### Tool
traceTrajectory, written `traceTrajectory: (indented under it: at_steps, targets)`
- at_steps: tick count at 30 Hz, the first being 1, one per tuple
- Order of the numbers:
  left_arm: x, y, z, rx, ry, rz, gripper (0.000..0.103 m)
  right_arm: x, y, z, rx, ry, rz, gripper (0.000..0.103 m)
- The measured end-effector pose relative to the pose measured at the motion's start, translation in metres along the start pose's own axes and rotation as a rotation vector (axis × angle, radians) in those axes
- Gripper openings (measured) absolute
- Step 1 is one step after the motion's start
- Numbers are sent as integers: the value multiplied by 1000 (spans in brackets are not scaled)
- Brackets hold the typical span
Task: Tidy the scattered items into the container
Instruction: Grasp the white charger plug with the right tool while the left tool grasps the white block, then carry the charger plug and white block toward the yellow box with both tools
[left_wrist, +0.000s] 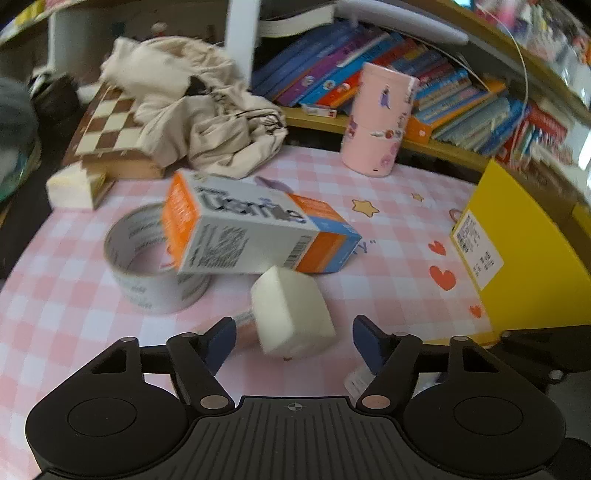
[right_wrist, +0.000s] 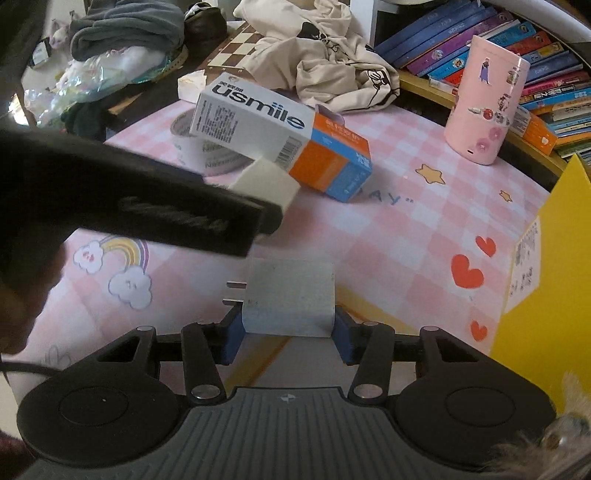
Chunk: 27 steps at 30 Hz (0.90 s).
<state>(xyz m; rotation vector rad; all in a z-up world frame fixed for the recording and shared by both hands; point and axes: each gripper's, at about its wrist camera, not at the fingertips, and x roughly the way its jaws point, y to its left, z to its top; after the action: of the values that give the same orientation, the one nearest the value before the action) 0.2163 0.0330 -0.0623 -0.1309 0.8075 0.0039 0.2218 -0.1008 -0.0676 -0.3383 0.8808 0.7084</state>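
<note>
Here, left hand-held gripper (left_wrist: 294, 341) half open, straddling a white foam block (left_wrist: 291, 314) without the pads pressing yet, lined up for a pinch. Right hand-held gripper (right_wrist: 288, 330) clamped on a grey charger plug (right_wrist: 290, 295), prongs toward nine o'clock, held low over the pink checked tabletop (right_wrist: 406, 236). Yellow container (right_wrist: 546, 266) waiting at three o'clock, probably the drop point. Toothbrush box (left_wrist: 255, 229) propped on a tape roll (left_wrist: 147, 266) at eleven o'clock, unsorted so far.
</note>
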Motion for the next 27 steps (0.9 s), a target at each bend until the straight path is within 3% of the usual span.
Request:
traceTrajectory:
  at_steps: [6, 12, 15, 22, 27]
  targets:
    - [12, -25, 4, 212, -5, 60, 64, -1, -2, -2, 5, -1, 5, 47]
    - [23, -34, 0, 316, 24, 119, 64, -1, -3, -2, 8, -3, 9, 47]
    - [25, -34, -2, 338, 19, 137, 53, -1, -3, -2, 7, -4, 10, 47]
    - [11, -21, 1, 267, 12, 73, 39, -1, -3, -2, 12, -2, 9, 47]
    - [-11, -3, -4, 102, 20, 2, 37, -6, -5, -3, 25, -6, 3, 47]
